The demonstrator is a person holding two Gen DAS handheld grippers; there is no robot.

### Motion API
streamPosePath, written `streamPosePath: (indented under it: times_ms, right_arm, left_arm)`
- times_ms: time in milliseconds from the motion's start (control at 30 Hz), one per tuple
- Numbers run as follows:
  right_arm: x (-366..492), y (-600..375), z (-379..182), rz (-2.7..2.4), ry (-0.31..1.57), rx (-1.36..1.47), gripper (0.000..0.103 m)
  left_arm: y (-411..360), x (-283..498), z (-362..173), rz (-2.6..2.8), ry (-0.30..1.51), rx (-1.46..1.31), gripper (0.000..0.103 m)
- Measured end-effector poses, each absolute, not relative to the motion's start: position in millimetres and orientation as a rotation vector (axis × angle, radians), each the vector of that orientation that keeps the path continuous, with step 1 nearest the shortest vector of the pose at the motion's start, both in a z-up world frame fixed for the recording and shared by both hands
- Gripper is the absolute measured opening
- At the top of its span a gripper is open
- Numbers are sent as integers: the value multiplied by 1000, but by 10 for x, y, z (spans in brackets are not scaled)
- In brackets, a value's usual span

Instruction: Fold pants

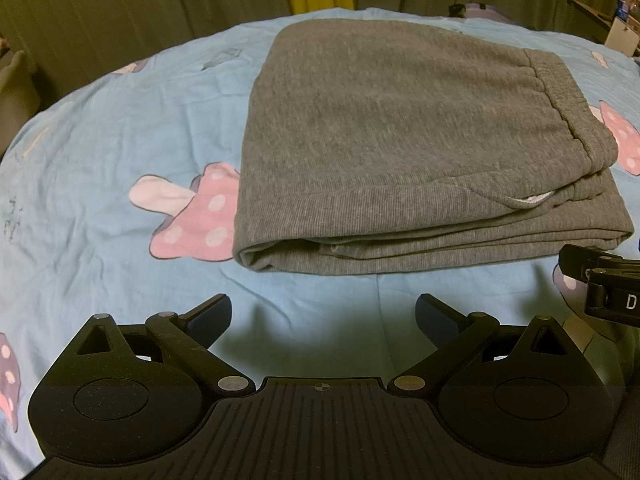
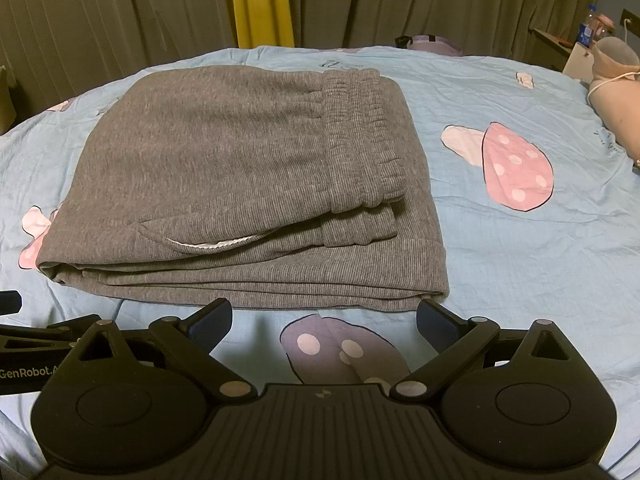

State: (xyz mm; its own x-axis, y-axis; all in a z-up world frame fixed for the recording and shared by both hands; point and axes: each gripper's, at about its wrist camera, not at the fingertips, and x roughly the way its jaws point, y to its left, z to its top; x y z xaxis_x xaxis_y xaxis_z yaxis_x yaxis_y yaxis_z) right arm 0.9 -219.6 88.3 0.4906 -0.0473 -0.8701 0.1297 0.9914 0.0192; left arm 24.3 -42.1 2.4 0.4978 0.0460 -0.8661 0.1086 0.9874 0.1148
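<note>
Both the left gripper and right gripper hung released by the bed's near edge; nudging the folded grey knit pants could've toppled the layers

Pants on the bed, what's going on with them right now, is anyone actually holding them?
Nobody is holding them. The grey pants lie folded into a compact stack on the blue bedsheet, waistband on top toward the right. The left gripper and right gripper are both open and empty, just short of the stack's near edge, not touching it. The fold looks essentially done.
</note>
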Motion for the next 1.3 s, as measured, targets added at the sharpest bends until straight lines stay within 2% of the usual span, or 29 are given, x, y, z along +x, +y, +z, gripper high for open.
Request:
streamPosePath:
  times_ms: [1300]
  right_arm:
    - [10,-2197,876,-110,1052,82,99]
  left_arm:
    - [-397,250,28,-59,1043,152,102]
